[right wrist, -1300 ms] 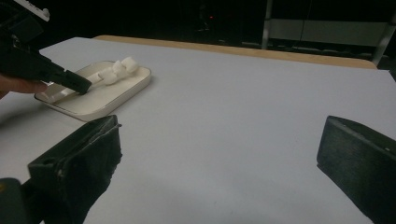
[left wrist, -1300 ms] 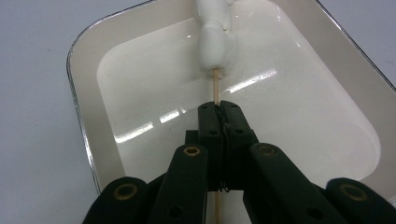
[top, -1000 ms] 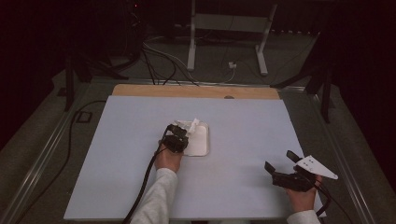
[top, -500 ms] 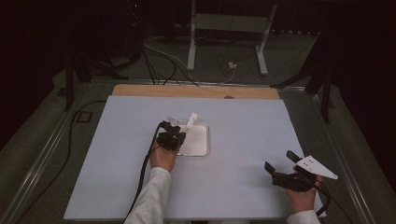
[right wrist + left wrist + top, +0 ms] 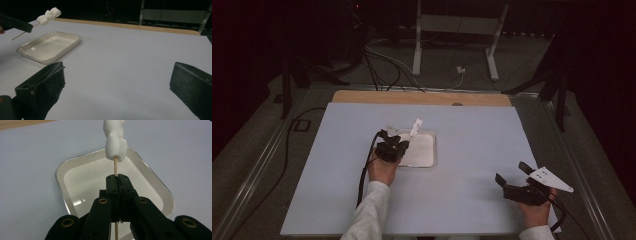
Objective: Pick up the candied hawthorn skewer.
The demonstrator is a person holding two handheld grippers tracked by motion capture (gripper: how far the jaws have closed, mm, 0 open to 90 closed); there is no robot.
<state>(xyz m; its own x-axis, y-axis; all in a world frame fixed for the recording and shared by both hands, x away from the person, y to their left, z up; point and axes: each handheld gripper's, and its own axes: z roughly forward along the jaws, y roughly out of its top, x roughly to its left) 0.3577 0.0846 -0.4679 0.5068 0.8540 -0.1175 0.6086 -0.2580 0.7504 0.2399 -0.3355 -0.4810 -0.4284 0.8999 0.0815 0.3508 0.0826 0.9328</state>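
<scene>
A thin wooden skewer (image 5: 115, 168) carries white marshmallows (image 5: 114, 141) near its far end. My left gripper (image 5: 116, 180) is shut on the skewer and holds it above a white rectangular tray (image 5: 75, 167). From above, the left gripper (image 5: 398, 142) hangs over the tray's (image 5: 426, 155) left edge, with the marshmallows (image 5: 415, 126) over its far rim. My right gripper (image 5: 512, 176) stands open near the table's front right, nothing between its jaws. In the right gripper view the tray (image 5: 67, 47) lies at the left and the marshmallows (image 5: 49, 15) float above it.
The tray rests on a pale blue sheet (image 5: 472, 135) over a wooden table whose far edge (image 5: 422, 97) shows bare. Cables (image 5: 387, 65) and a white metal stand (image 5: 452, 30) lie on the dark floor beyond.
My left gripper has drawn back toward the left and front with the skewer, from over the tray's middle to its left edge. The right gripper has stayed put.
</scene>
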